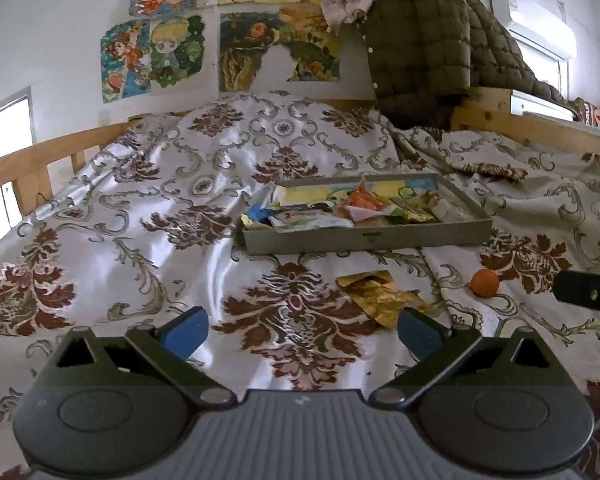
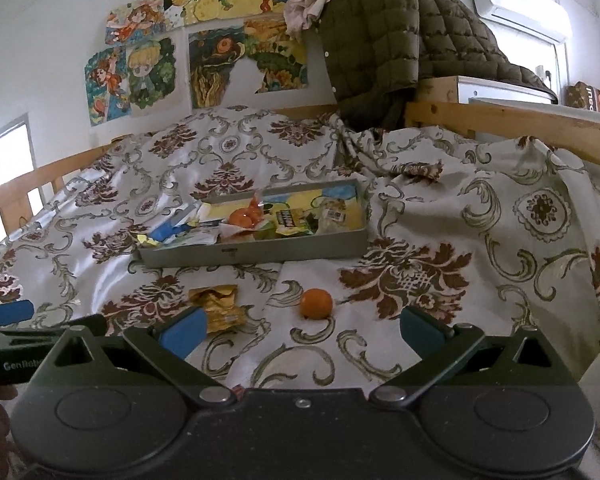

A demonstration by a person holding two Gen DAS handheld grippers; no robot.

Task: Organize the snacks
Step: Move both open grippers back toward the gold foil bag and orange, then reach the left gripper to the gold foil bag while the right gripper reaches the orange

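Left gripper: the left gripper (image 1: 300, 330) hangs low over the bed with its blue-padded jaws spread wide and nothing between them.
Right gripper: the right gripper (image 2: 300, 330) is likewise spread wide and holds nothing; from its own camera the loose fruit sits just ahead at 12 o'clock, which suggests it is lined up for that pick.
Tray: a shallow grey rectangular tray (image 1: 364, 238) lies on the bed beyond both grippers, at about 12 o'clock in both views; it already holds a jumble of wrapped snacks, so it seems to be the collecting place.
Loose fruit: a small round orange fruit (image 2: 317, 303) rests on the cover, outside the tray and near its front wall.
Loose packet: a crumpled gold foil snack packet (image 2: 218, 306) lies just left of the fruit, also outside the tray, at roughly 1 o'clock from the left gripper.
Progress: judging by the two pieces outside the tray, the sorting looks nearly done.
Surface: a glossy white bedcover with brown and grey floral scrolls (image 1: 140, 240), rumpled and soft, so the tray sits slightly tilted.
Room: a wooden bed rail (image 2: 500, 120), cartoon posters (image 1: 156, 56) on the white wall, an olive quilted jacket (image 2: 380, 32) draped at 1 o'clock, and a wall air conditioner (image 2: 516, 0).
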